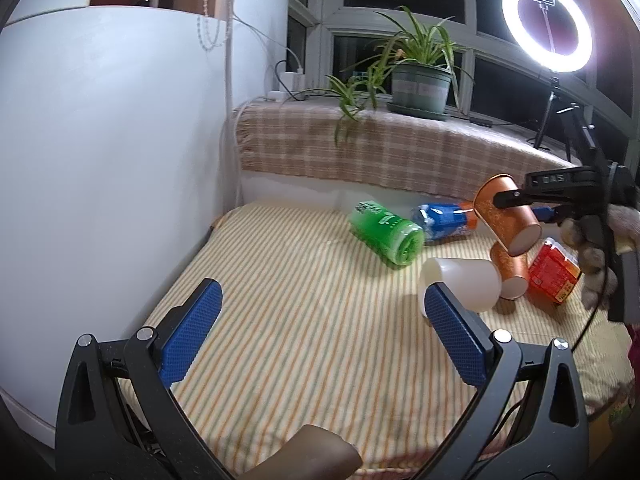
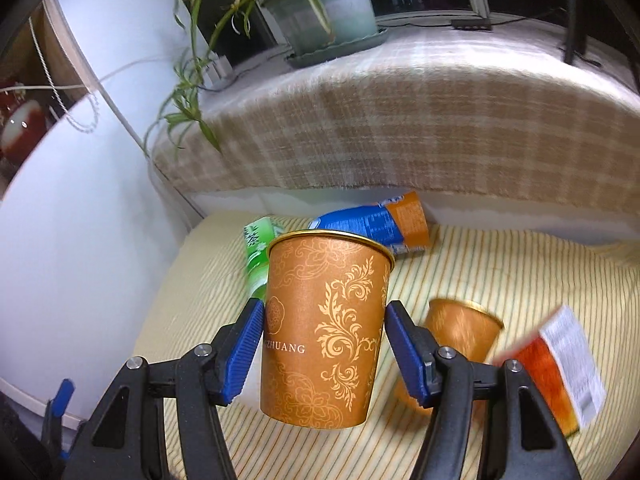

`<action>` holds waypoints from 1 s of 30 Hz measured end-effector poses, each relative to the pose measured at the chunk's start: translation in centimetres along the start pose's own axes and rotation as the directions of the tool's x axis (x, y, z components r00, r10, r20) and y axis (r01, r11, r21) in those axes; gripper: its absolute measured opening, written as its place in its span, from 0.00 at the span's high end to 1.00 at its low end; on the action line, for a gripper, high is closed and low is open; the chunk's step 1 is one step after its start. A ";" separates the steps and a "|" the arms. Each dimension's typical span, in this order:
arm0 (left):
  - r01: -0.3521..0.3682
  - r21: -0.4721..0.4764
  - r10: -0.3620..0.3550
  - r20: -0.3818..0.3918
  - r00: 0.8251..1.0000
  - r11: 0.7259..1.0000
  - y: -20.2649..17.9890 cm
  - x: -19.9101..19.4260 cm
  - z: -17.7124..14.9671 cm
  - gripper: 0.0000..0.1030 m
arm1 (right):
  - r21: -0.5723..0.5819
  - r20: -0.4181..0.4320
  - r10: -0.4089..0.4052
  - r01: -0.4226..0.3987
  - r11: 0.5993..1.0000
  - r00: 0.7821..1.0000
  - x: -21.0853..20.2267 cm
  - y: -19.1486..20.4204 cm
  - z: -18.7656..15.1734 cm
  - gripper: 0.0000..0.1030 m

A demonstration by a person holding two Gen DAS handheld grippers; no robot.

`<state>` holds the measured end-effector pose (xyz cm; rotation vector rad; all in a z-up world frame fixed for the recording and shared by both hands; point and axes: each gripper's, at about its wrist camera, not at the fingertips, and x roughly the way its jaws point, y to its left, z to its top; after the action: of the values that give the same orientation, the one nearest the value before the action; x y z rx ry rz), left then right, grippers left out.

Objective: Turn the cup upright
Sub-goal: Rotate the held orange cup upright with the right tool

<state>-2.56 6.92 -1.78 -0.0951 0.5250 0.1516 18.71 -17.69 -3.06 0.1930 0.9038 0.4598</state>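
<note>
My right gripper (image 2: 324, 346) is shut on an orange paper cup (image 2: 324, 336) with a gold floral print, held above the striped cloth with its rim up in the right wrist view. In the left wrist view this cup (image 1: 506, 212) hangs tilted in the right gripper (image 1: 505, 197) at the far right. A second orange cup (image 1: 510, 270) stands on the cloth below it; it also shows in the right wrist view (image 2: 460, 330). A white plastic cup (image 1: 466, 280) lies on its side beside it. My left gripper (image 1: 320, 318) is open and empty, low over the cloth.
A green bottle (image 1: 386, 232) and a blue-orange packet (image 1: 444, 220) lie at the back of the striped cloth (image 1: 300, 300). A red carton (image 1: 554, 276) lies at right. A white curved wall (image 1: 100, 160) bounds the left. A plaid-covered ledge (image 1: 380, 152) holds a potted plant (image 1: 420, 84); a ring light (image 1: 546, 20) stands at right.
</note>
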 end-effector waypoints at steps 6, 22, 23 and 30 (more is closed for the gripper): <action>0.038 0.021 -0.038 -0.014 0.999 0.999 -1.6 0.3 0.0 0.00 | 0.039 0.029 0.000 -0.001 0.999 1.000 -2.9 -0.7 -3.7 0.37; 0.187 0.017 -0.183 -0.137 0.973 0.982 -4.7 2.4 -0.8 0.00 | 0.250 -0.032 0.048 -0.039 0.968 0.998 -3.4 -4.0 -13.9 0.37; 0.198 0.007 -0.195 -0.152 0.969 0.980 -4.8 2.7 -0.9 0.00 | 0.256 -0.038 0.050 -0.039 0.966 0.998 -3.2 -4.1 -14.2 0.37; 0.243 -0.007 -0.239 -0.210 0.948 0.970 -6.1 3.8 -1.4 0.00 | 0.280 -0.062 0.026 -0.007 0.960 0.998 -2.4 -5.0 -15.5 0.36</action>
<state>1.06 1.21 -4.64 -0.1566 0.7208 -0.1046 6.69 -23.73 -12.54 0.4470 1.0305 0.3534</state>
